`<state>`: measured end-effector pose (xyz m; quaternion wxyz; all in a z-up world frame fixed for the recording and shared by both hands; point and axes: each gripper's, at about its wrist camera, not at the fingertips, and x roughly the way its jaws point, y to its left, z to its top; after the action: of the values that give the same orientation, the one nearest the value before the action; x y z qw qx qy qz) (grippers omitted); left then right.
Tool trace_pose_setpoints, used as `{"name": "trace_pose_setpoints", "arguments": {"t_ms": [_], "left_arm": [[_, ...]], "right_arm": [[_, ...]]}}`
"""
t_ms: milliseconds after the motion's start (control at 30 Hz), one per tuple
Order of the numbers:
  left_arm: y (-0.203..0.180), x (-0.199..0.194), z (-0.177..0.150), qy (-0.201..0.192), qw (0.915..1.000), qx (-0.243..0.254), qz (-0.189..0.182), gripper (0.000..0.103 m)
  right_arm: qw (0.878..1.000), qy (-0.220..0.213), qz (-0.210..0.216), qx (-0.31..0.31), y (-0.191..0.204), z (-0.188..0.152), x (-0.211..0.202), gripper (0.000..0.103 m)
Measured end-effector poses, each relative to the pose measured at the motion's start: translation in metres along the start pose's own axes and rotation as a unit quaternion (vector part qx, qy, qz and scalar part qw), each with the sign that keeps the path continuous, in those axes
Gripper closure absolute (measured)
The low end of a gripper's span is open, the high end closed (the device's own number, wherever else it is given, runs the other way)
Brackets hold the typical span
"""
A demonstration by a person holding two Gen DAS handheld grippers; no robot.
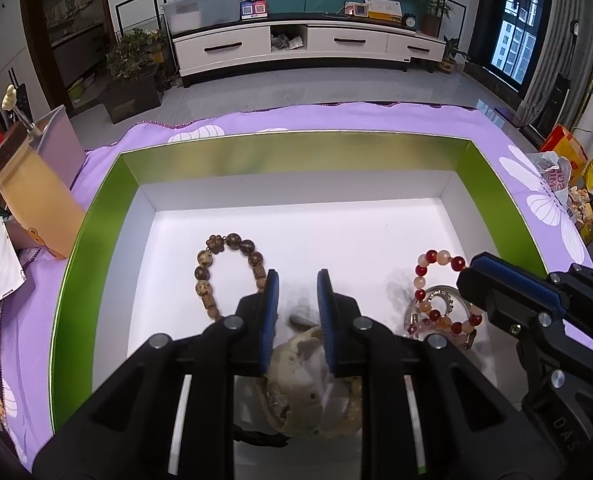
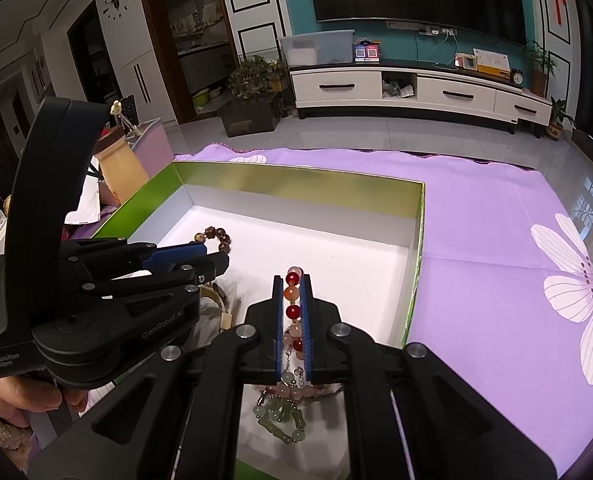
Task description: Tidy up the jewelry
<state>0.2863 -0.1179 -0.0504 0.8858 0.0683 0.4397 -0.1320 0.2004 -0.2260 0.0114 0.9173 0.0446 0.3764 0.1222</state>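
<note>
A green box with a white inside [image 1: 296,148] [image 2: 296,184] lies on a purple cloth. My left gripper [image 1: 296,280] [image 2: 218,260] is low over the box's near side, its blue pads closed on a cream bangle [image 1: 296,364] [image 2: 216,300] in clear wrap. A brown wooden bead bracelet [image 1: 224,268] [image 2: 212,236] lies flat just to its left. My right gripper [image 2: 291,282] [image 1: 470,270] is shut on a red and pink bead bracelet [image 2: 292,308] [image 1: 426,276], whose loop rests over a silver ring piece [image 1: 440,300]. A pale green bead bracelet [image 2: 280,416] lies under the right gripper.
The purple flowered cloth [image 2: 496,260] stretches to the right of the box. A tan jar with a dark lid [image 1: 32,200] and papers stand beyond the box's left wall. A person's hand [image 2: 16,400] holds the left gripper's handle. The box's far half holds nothing.
</note>
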Motion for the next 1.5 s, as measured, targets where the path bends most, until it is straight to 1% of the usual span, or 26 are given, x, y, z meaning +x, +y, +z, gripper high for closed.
{"name": "trace_pose_setpoints", "arguments": {"t_ms": [567, 633, 700, 767, 800, 967, 1033, 1067, 1100, 1233, 1333, 1367, 1433, 1467, 1500], "left_arm": [[0.003, 0.001, -0.001, 0.005, 1.0000, 0.001, 0.005, 0.084], [0.003, 0.001, -0.001, 0.005, 1.0000, 0.001, 0.005, 0.082], [0.003, 0.001, -0.002, 0.005, 1.0000, 0.000, 0.006, 0.076], [0.003, 0.000, -0.002, 0.004, 1.0000, 0.000, 0.006, 0.071], [0.002, 0.000, -0.002, 0.004, 1.0000, 0.000, 0.008, 0.068], [0.004, -0.001, -0.003, 0.004, 0.9999, 0.001, 0.012, 0.067], [0.006, -0.003, -0.003, 0.003, 0.9999, -0.001, 0.011, 0.062], [0.005, -0.003, -0.003, 0.003, 0.9999, -0.002, 0.011, 0.056], [0.006, -0.005, -0.003, 0.001, 1.0000, -0.002, 0.009, 0.053], [0.004, -0.006, -0.002, -0.002, 0.9999, 0.001, 0.012, 0.048], [0.004, -0.009, -0.002, -0.004, 0.9999, -0.002, 0.014, 0.042], [0.005, -0.010, -0.002, -0.005, 0.9999, -0.003, 0.015, 0.038], [0.007, -0.014, -0.002, -0.008, 0.9998, -0.003, 0.018, 0.036], [0.007, -0.016, -0.002, -0.009, 0.9998, -0.003, 0.020, 0.033], [0.009, -0.018, -0.002, -0.010, 0.9997, -0.004, 0.024, 0.027]], "right_arm": [[1.000, 0.007, -0.005, 0.002, -0.001, -0.004, 0.003, 0.095], [1.000, 0.007, -0.007, 0.004, -0.001, -0.004, 0.003, 0.095], [1.000, 0.008, -0.006, 0.006, -0.002, -0.004, 0.003, 0.094], [1.000, 0.008, -0.007, 0.007, -0.001, -0.004, 0.003, 0.086], [1.000, 0.007, -0.007, 0.008, -0.001, -0.004, 0.002, 0.085], [1.000, 0.005, -0.006, 0.007, 0.000, -0.004, -0.001, 0.085], [1.000, 0.004, -0.007, 0.006, 0.000, -0.004, -0.002, 0.085], [1.000, 0.004, -0.007, 0.006, 0.000, -0.003, -0.003, 0.085], [1.000, 0.004, -0.006, 0.007, -0.001, -0.003, -0.004, 0.085], [1.000, 0.003, -0.008, 0.006, 0.000, -0.003, -0.006, 0.085], [1.000, 0.002, -0.011, 0.006, 0.000, -0.002, -0.007, 0.085], [1.000, 0.002, -0.012, 0.005, 0.000, -0.002, -0.009, 0.085], [1.000, -0.001, -0.017, 0.003, 0.000, -0.001, -0.012, 0.085], [1.000, -0.002, -0.019, 0.003, 0.000, 0.000, -0.014, 0.083], [1.000, -0.003, -0.021, 0.002, 0.000, 0.000, -0.016, 0.081]]}}
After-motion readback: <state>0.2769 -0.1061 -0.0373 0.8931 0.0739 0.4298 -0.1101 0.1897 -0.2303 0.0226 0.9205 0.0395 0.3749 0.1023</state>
